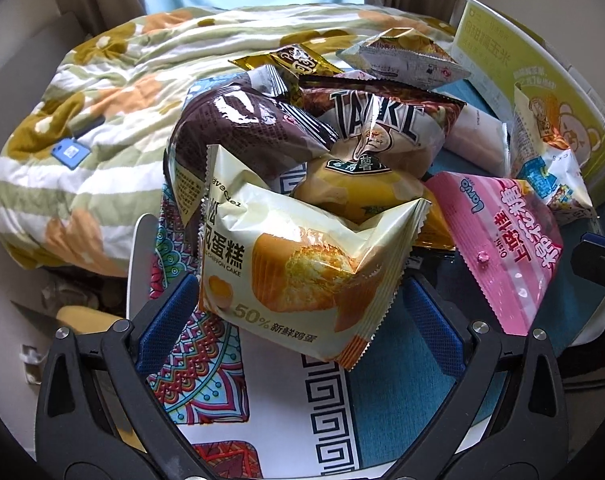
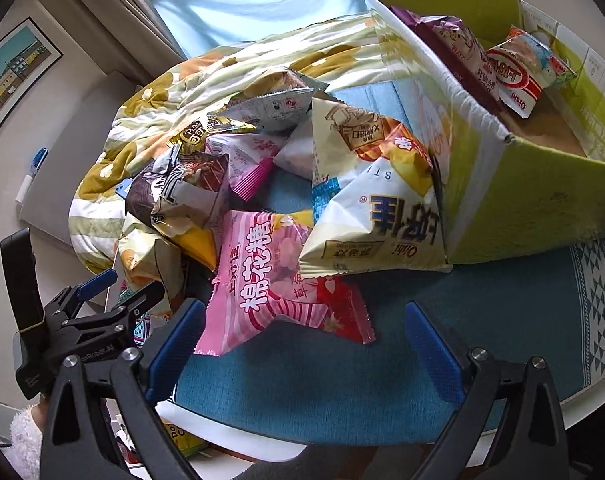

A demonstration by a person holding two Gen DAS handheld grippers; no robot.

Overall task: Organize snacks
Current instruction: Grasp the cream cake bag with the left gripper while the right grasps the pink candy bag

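A heap of snack packets lies on the table. In the left wrist view, a cream chiffon cake packet (image 1: 302,264) sits at the front of the heap, between the spread fingers of my open left gripper (image 1: 298,312). Behind it are a brown packet (image 1: 242,128) and a TAKE crisp bag (image 1: 382,128). A pink marshmallow packet (image 2: 270,292) lies between the fingers of my open right gripper (image 2: 306,336), apart from both pads. A white-and-yellow Oishi bag (image 2: 382,200) leans on the green cardboard box (image 2: 522,200), which holds a few packets. The left gripper (image 2: 102,300) shows at lower left.
A floral quilt (image 1: 102,100) is bunched behind the heap. A teal cloth (image 2: 342,380) covers the table near my right gripper, and a patterned cloth (image 1: 206,380) lies under my left. The white table edge (image 2: 582,400) curves at lower right. A framed picture (image 2: 10,76) hangs on the left wall.
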